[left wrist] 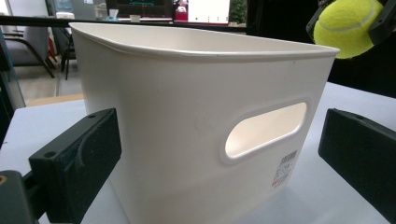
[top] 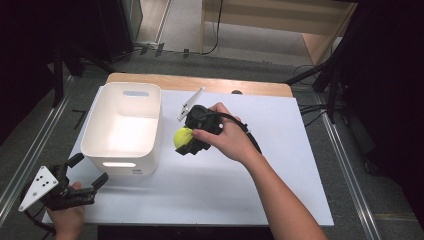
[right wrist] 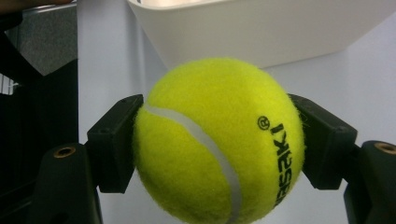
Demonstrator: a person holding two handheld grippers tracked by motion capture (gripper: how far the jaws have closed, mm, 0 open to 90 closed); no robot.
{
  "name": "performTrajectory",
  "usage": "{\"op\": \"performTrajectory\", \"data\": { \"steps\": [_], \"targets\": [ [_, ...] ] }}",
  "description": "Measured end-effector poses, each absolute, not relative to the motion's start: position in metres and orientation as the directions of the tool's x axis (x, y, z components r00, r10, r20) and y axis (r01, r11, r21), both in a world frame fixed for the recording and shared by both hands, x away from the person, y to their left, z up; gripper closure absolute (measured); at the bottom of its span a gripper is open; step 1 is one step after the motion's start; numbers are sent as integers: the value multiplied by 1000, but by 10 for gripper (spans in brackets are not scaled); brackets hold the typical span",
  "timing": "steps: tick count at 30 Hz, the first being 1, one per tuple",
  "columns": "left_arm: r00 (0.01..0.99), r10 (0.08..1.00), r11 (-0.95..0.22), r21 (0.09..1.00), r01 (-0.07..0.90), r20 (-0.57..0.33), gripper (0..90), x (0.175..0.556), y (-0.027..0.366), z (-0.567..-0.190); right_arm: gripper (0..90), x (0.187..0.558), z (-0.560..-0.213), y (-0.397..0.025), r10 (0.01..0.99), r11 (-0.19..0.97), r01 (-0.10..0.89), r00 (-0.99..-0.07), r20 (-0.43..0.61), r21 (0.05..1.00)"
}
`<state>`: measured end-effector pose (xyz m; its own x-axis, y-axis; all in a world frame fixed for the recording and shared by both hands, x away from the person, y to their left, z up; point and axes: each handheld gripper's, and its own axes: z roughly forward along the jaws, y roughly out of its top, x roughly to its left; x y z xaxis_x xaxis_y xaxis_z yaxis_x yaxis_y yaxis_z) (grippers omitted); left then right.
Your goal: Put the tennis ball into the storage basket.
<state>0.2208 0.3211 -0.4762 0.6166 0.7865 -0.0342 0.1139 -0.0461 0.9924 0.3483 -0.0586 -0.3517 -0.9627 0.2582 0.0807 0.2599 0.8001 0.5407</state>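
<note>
My left gripper (top: pixel 82 181) sits nearest me at the table's near-left corner, jaws spread wide and holding nothing, aimed at the handle cutout (left wrist: pixel 265 128) in the near wall of the white bin (top: pixel 97 135). Farther in, my right gripper (top: pixel 186 140) has its jaws clamped on a yellow tennis ball (right wrist: pixel 219 140), one pad on each side, and holds it above the white table (top: pixel 280 165) just beside the bin's right wall, not yet over the opening. In the left gripper view the ball rides about level with the rim (left wrist: pixel 201 49), and that worries me: carried across this low, it could clip the rim and tip or shove the light bin. The felt is round and springy, so any twist could squirt it out and send it rolling off the table. Beyond the bin lies the wooden back edge (top: pixel 200 82), then floor and cables.
</note>
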Motion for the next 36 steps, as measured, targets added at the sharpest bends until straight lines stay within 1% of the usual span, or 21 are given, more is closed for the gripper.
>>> {"op": "performTrajectory", "data": {
  "steps": [6, 7, 8, 14, 36],
  "targets": [
    [618, 785, -48, 992, 115, -34, 0, 221, 321, -476, 234, 352, -345, -52, 248, 802, 251, -965, 81, 542],
    [618, 785, -47, 992, 115, -34, 0, 221, 321, -476, 234, 353, -344, -50, 229, 803, 234, -970, 80, 549],
    [619, 785, -46, 992, 115, -35, 0, 221, 321, -476, 234, 354, -342, -48, 240, 802, 247, -967, 84, 543],
    [619, 785, -48, 992, 116, -35, 0, 221, 321, -476, 235, 357, -338, -41, 232, 802, 239, -969, 83, 547],
    [621, 783, -40, 993, 114, -40, 0, 221, 321, -476, 235, 365, -324, -9, 186, 811, 196, -980, 76, 552]
  ]
}}
